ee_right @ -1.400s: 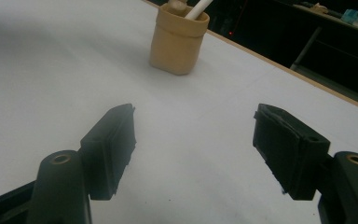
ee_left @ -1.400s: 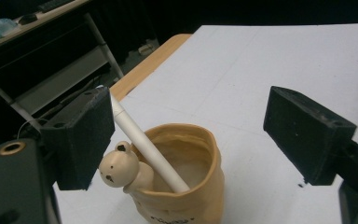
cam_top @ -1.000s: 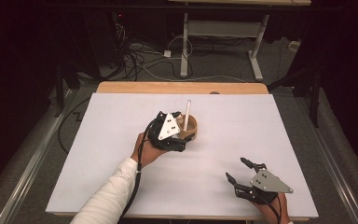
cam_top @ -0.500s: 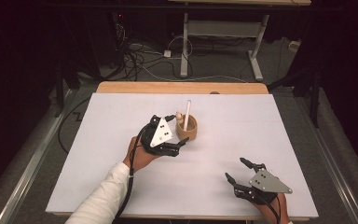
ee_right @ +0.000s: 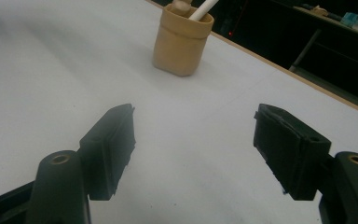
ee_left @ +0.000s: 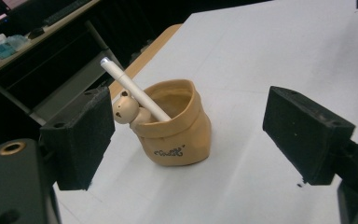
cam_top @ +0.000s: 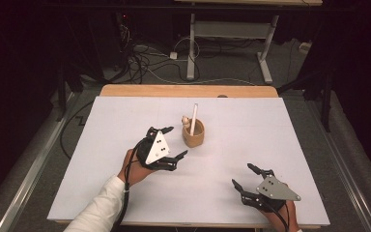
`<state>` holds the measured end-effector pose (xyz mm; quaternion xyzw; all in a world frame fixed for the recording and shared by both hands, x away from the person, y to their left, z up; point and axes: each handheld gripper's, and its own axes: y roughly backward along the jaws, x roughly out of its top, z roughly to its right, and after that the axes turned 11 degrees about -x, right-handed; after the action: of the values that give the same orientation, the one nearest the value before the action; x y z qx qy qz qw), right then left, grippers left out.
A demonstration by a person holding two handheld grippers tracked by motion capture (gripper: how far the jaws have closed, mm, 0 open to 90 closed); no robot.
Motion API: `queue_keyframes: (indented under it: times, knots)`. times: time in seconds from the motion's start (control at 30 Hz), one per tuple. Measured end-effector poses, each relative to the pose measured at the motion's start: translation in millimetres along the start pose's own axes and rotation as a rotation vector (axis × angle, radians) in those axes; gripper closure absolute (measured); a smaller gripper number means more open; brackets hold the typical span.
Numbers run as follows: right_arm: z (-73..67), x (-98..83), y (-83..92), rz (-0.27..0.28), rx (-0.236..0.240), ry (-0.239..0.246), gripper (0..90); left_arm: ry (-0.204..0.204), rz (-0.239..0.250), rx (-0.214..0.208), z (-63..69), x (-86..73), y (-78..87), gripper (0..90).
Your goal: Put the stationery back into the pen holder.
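Tan pen holder (cam_top: 193, 135) stands upright on the white bench (cam_top: 270, 145), approx. at the middle, w/ a white pen (cam_top: 193, 112) leaning inside and a small bear figure (ee_left: 125, 108) at its rim. Left tool (cam_top: 170, 143) is just beside the holder, jaws wide apart, grasping nothing. Right tool (cam_top: 244, 177) rests near the bench front edge, well apart from it, jaws also released.

Pen holder (cam_top: 193, 134) mid-table (cam_top: 280, 145), pen (cam_top: 193, 112) inside. Left gripper (cam_top: 170, 143) just left of it; right gripper (cam_top: 244, 176) near front-right edge.
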<state>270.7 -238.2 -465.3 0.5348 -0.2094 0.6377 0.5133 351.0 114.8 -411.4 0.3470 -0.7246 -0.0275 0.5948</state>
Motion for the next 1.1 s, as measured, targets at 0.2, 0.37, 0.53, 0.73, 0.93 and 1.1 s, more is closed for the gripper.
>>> queue_keyframes:
  times: [0.2, 0.37, 0.53, 0.73, 0.93, 1.1]
  knots:
    - [0.6, 0.5, 1.0, 0.004, -0.017, -0.009, 27.4, -0.016, -0.010, -0.003, 5.5, -3.7, 7.9, 15.7]
    - [1.6, 0.9, 2.2, 0.011, -0.026, -0.010, 26.9, -0.018, -0.001, 0.002, 9.1, -8.1, 17.8, 15.5]
    - [1.7, 1.3, 2.7, 0.014, -0.032, -0.013, 26.5, -0.034, 0.005, 0.022, 15.3, -15.5, 28.4, 15.5]
    - [1.5, 0.8, 2.3, 0.011, -0.030, -0.006, 26.4, -0.035, -0.004, 0.038, 21.2, -29.3, 39.3, 15.5]
    - [2.2, 0.0, 2.3, 0.014, -0.029, -0.006, 26.3, -0.016, -0.019, 0.054, 24.0, -48.3, 47.6, 15.6]
    - [3.2, -1.3, 2.5, 0.014, -0.027, -0.006, 26.3, -0.005, -0.038, 0.062, 27.3, -65.9, 53.2, 15.8]
